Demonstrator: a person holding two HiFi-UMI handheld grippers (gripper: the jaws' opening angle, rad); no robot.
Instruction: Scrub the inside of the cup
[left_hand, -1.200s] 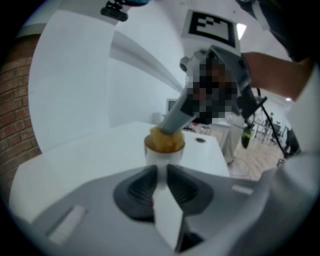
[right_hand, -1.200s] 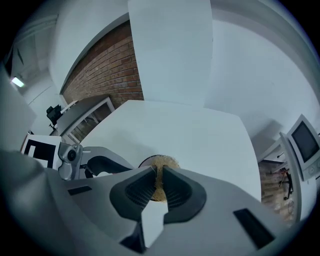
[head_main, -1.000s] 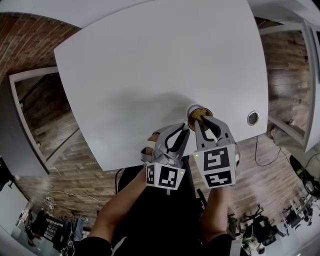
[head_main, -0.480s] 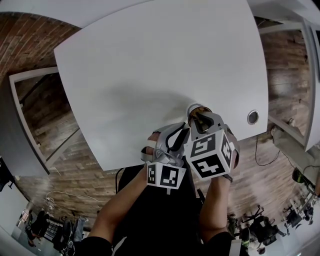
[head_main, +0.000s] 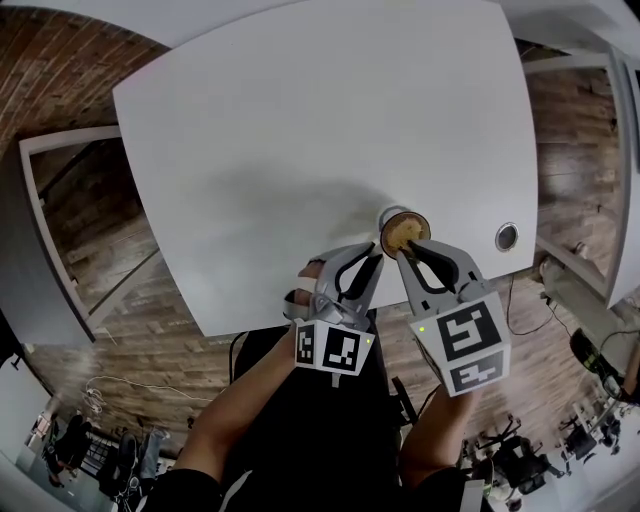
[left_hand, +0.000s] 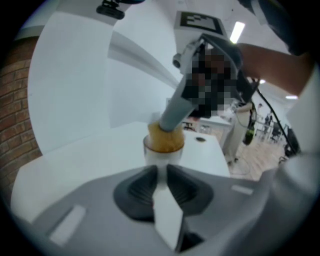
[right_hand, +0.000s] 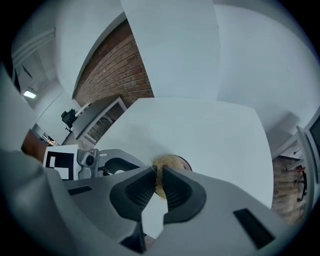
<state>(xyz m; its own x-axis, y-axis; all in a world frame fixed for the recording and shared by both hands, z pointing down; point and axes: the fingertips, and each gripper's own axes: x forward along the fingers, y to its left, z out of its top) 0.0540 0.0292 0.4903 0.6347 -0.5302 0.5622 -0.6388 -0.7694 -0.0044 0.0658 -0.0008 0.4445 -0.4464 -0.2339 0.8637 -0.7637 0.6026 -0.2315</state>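
White table (head_main: 300, 150), near edge: left gripper (head_main: 370, 258) clamped on cup (head_main: 386, 216), right gripper (head_main: 407, 250) pinching tan scrubber (head_main: 404, 233) in its mouth; hard strokes may tip cup off the edge.

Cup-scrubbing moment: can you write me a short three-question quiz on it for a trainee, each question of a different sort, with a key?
1. Multiple choice: what is the right gripper shut on?
A. a tan scrubbing pad
B. a spoon
C. nothing
2. True or false: the cup lies tipped on its side on the table.
3. Fill in the blank: the left gripper is shut on the white ____.

Key
1. A. The pad sits between its jaws, at the cup's mouth.
2. False. The cup stands upright.
3. cup
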